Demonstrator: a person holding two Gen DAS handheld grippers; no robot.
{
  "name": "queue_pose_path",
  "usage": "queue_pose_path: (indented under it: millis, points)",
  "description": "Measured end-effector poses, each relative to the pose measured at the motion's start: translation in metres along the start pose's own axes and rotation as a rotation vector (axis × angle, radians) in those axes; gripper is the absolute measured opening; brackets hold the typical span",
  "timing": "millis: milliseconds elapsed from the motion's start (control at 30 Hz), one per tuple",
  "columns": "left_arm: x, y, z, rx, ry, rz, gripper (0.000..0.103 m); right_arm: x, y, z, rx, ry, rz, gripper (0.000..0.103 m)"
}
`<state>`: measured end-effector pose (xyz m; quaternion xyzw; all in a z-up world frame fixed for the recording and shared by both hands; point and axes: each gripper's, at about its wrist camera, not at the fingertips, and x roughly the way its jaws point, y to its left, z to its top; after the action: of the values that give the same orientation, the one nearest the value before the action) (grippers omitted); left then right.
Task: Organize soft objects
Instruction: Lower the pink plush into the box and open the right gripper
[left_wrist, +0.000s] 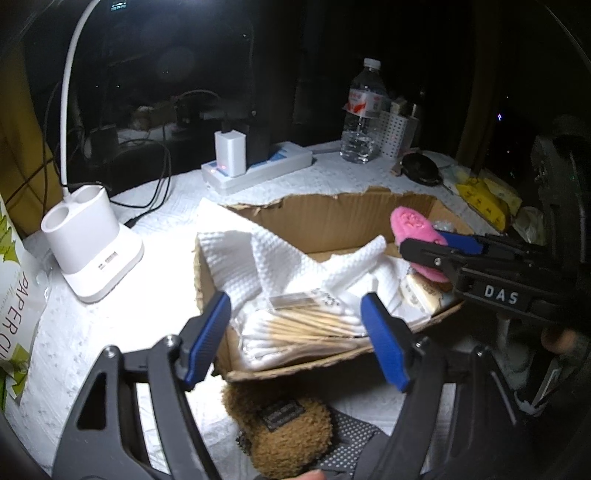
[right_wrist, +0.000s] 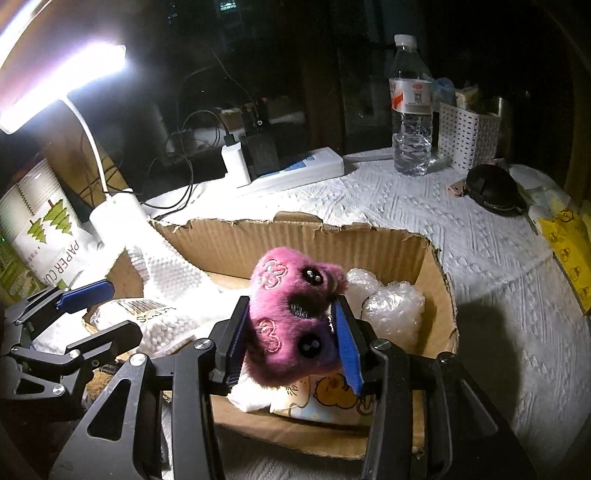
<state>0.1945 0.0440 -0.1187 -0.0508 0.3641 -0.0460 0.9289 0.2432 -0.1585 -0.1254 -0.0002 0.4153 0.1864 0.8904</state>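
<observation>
Right gripper (right_wrist: 291, 332) holds pink plush toy (right_wrist: 291, 325) over cardboard box (right_wrist: 332, 240)

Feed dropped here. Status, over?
Right gripper holds pink plush over cardboard box. Left gripper open, empty. Brown plush outside.

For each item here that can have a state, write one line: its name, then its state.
Box: open, rim torn.
Pink plush: between right gripper pads, over the box.
Left gripper: open, empty.
Brown plush: on table, outside box.
Lamp: on.
Bottle: upright, capped, partly full.
Swab pack: lying in box.
</observation>
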Motion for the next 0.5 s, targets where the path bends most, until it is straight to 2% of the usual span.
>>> queue_pose_path:
  millis: [100,500]
  points:
    - [-0.001,0.0,0.0,-0.001,0.0,-0.001,0.074,-0.001,0.001,0.0,-0.001,0.002,-0.007,0.054]
    - [-0.018,-0.005,0.002,0.004,-0.034,-0.004,0.074,-0.025,0.007,-0.007,-0.003,-0.017,-0.026,0.055]
